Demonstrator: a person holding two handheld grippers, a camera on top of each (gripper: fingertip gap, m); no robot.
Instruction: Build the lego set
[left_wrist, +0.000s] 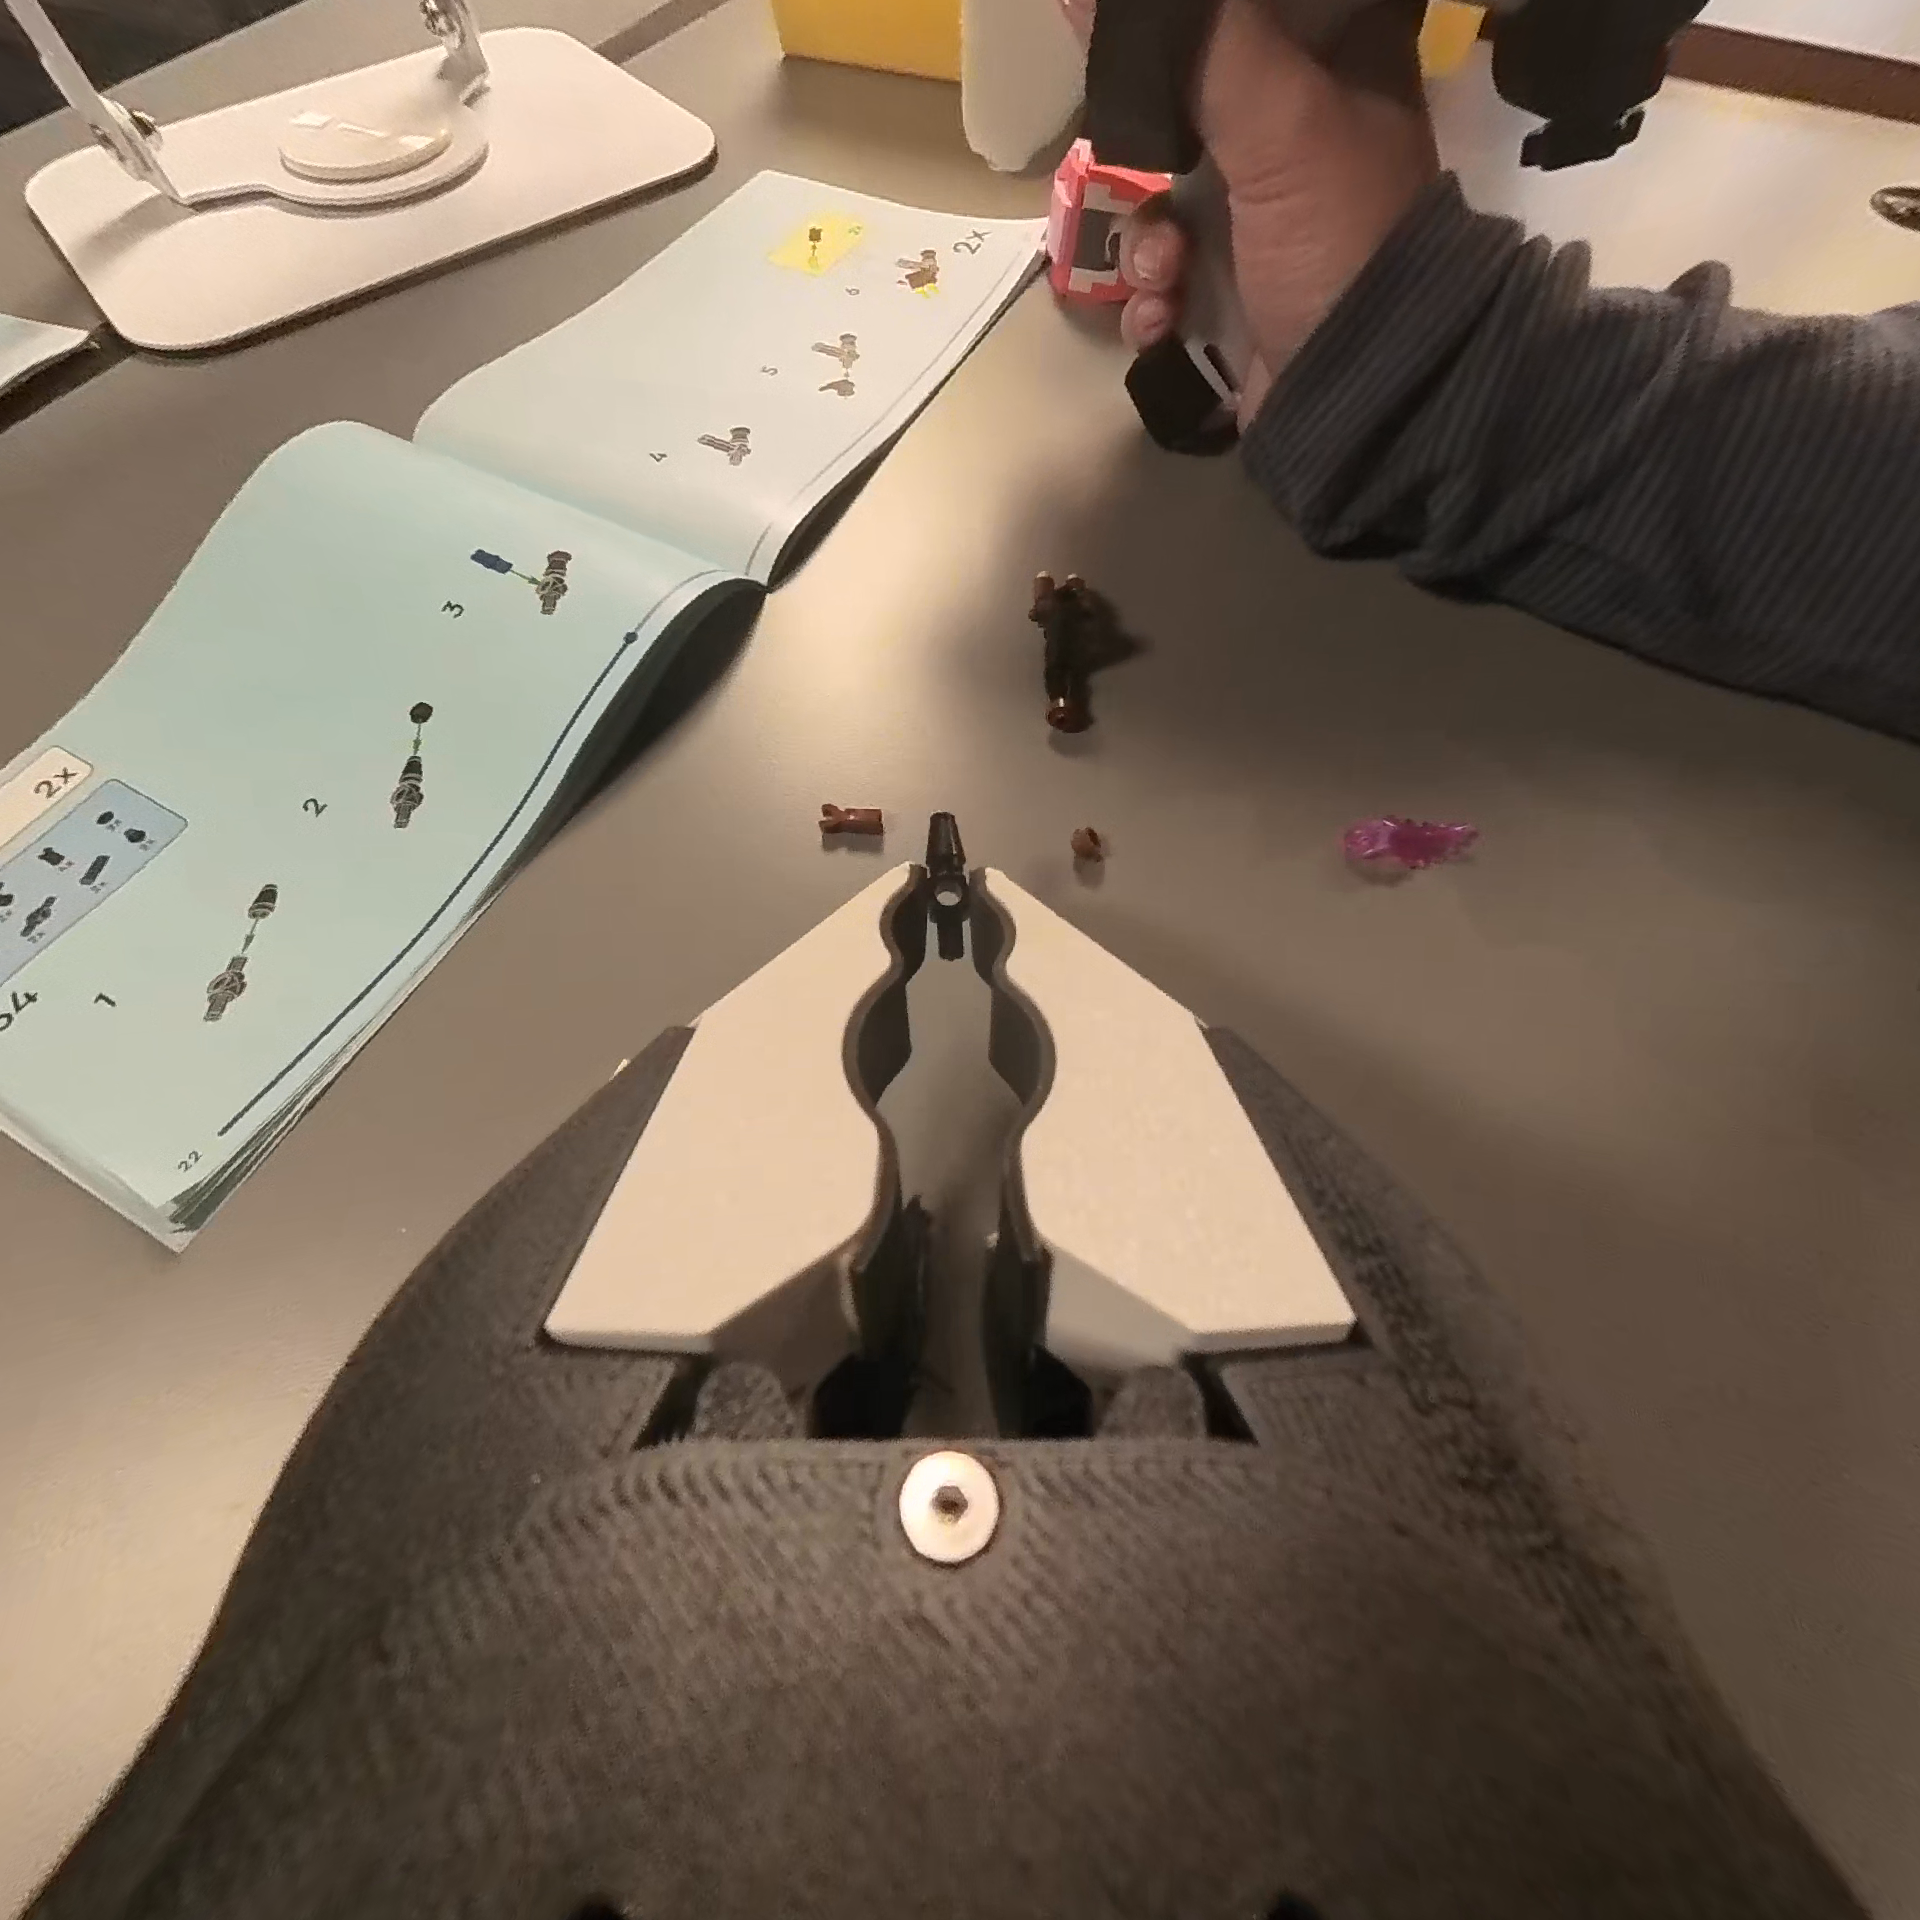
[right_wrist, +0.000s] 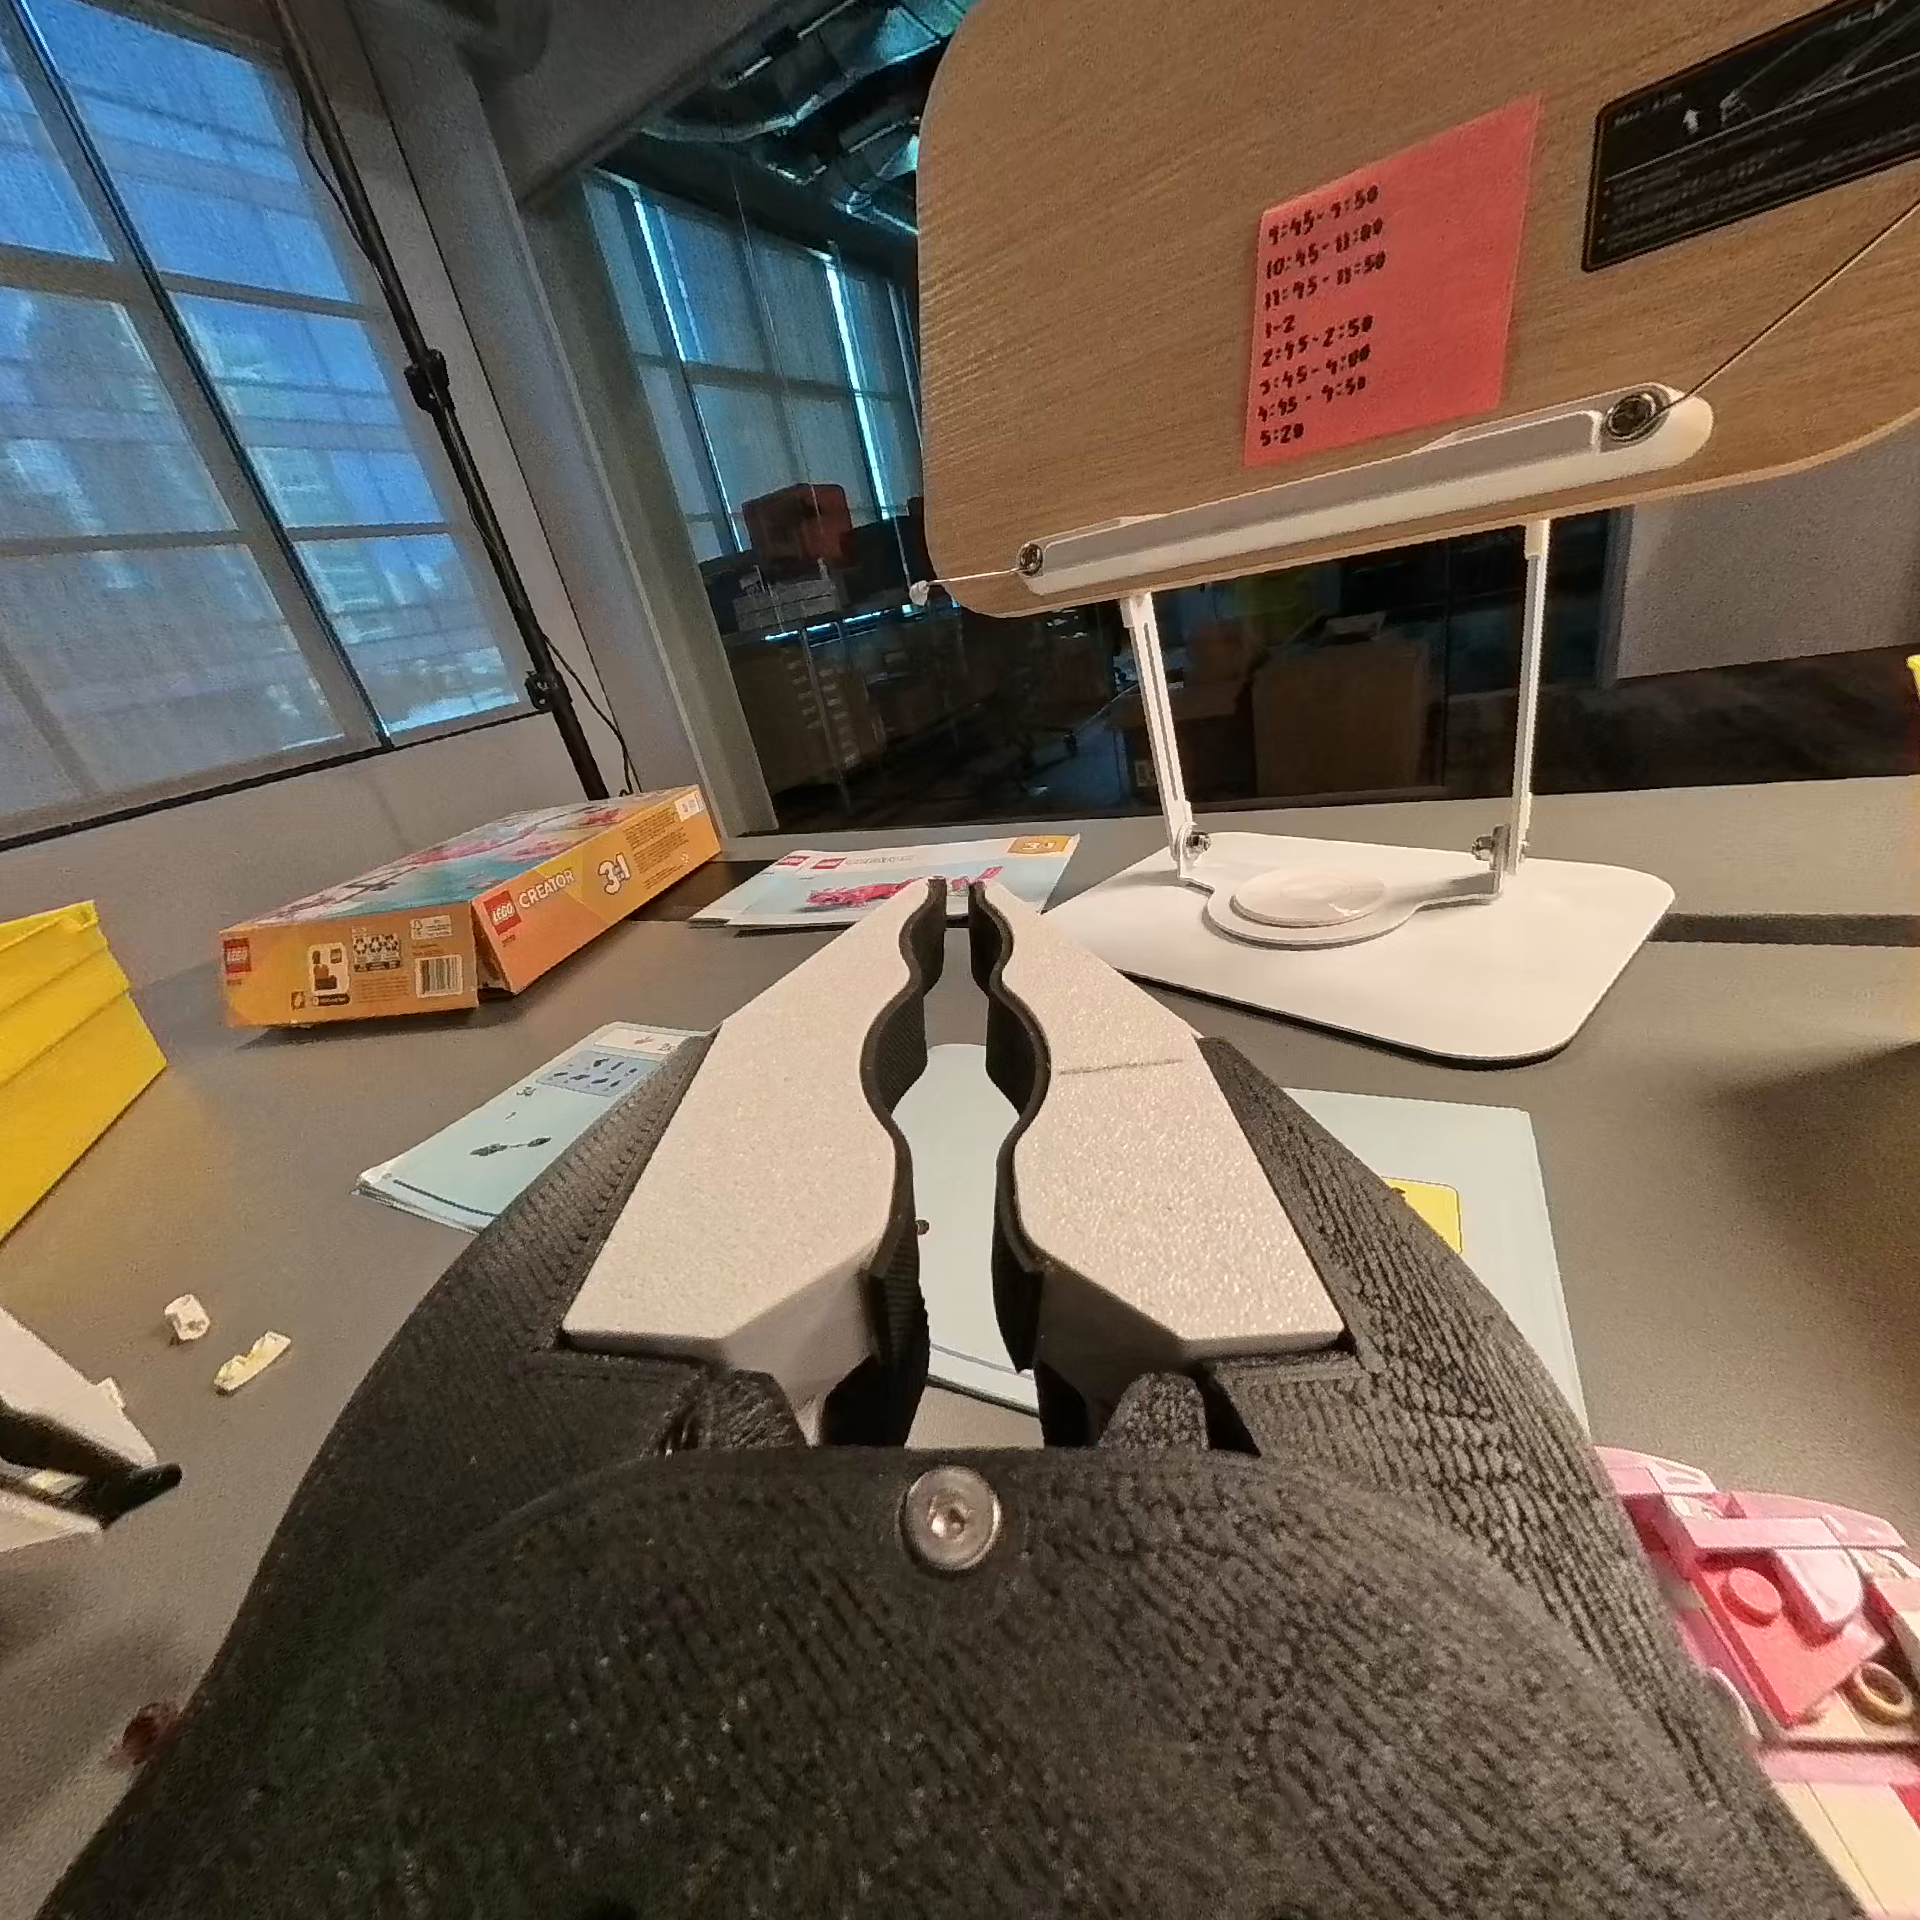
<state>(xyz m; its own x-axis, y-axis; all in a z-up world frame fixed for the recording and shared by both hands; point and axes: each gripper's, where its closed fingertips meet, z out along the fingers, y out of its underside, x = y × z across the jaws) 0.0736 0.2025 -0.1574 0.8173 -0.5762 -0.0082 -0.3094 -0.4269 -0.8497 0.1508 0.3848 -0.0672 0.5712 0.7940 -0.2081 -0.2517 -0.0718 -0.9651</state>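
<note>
My left gripper (left_wrist: 948, 883) is shut on a small black pin-like piece (left_wrist: 943, 844); its front end sticks out past the fingertips, low over the grey table (left_wrist: 1351, 1039). A small brown piece (left_wrist: 852, 821) lies just to its left and a tiny brown piece (left_wrist: 1088, 842) to its right. A dark brown assembly (left_wrist: 1070, 644) lies farther ahead. My right gripper (right_wrist: 957, 902) is shut with nothing between its pads, raised above an open booklet (right_wrist: 1455, 1247). In the left wrist view a hand (left_wrist: 1309, 156) holds it near a pink brick build (left_wrist: 1091, 229).
An open instruction booklet (left_wrist: 312, 727) lies left, with a white stand base (left_wrist: 364, 177) behind it. A clear purple piece (left_wrist: 1408, 840) lies right. The right wrist view shows an orange box (right_wrist: 468, 904), yellow bins (right_wrist: 62, 1039), a wooden stand (right_wrist: 1403, 935) and two white pieces (right_wrist: 249, 1359). The gap from one gripper's tips to the other's is roughly 20 centimeters.
</note>
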